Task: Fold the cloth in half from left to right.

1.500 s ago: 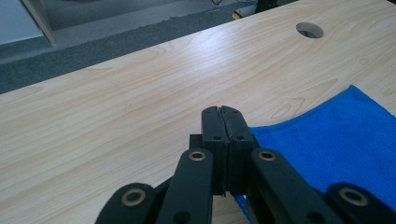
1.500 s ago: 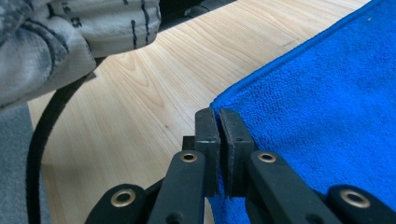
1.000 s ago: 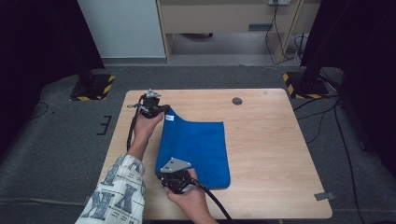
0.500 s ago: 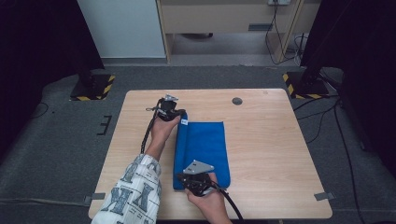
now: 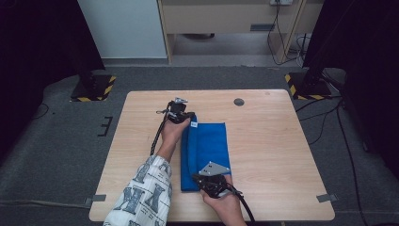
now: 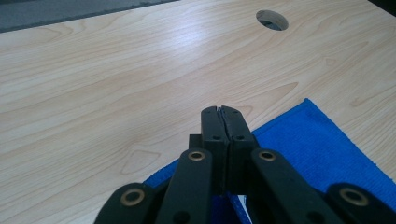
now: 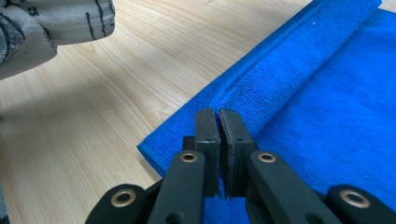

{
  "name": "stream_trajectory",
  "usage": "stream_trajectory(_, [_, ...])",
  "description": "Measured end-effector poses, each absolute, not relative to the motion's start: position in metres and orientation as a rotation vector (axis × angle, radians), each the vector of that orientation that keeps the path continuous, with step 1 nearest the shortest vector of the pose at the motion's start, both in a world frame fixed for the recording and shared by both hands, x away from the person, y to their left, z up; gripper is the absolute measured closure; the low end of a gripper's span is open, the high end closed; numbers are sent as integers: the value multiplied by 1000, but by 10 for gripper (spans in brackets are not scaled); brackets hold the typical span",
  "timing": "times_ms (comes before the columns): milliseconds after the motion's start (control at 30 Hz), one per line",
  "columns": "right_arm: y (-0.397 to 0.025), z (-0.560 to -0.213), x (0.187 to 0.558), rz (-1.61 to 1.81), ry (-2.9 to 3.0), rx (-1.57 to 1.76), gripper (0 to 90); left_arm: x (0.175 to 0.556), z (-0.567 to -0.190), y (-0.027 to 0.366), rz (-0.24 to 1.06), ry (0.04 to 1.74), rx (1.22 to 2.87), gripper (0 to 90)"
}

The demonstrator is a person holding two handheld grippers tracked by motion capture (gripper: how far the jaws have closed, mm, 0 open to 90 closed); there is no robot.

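Blue towel [image 7: 322, 88] fold ridge visible in right gripper view; patterned sleeve [image 7: 56, 28] too.

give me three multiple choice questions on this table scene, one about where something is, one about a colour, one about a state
1. Where is the round hole in the table?
A. near the far edge, right of the left gripper
B. at the near left corner
C. under the cloth

2. What colour is the cloth?
A. red
B. blue
C. white

3. How do the jaws of the right gripper stand?
A. wide open
B. pressed together
C. broken off

Answers:
1. A: the high view shows the hole by the far edge, to the right of the left gripper.
2. B: the cloth is plainly blue in all three views.
3. B: the right gripper view shows the two black jaws closed against each other above the cloth's near edge; whether any cloth is pinched between them cannot be told.
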State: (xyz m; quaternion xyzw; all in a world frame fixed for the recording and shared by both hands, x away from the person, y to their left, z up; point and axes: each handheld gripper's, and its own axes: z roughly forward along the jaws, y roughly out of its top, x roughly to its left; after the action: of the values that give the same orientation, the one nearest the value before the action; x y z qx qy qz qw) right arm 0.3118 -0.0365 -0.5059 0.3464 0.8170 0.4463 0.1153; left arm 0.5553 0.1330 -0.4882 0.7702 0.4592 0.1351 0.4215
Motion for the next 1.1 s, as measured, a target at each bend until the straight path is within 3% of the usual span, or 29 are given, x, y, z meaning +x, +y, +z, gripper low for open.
stream_trajectory(1100, [-87,-499,311,1277,2362,1072,872,546,-472,82,349,1077,1939,888])
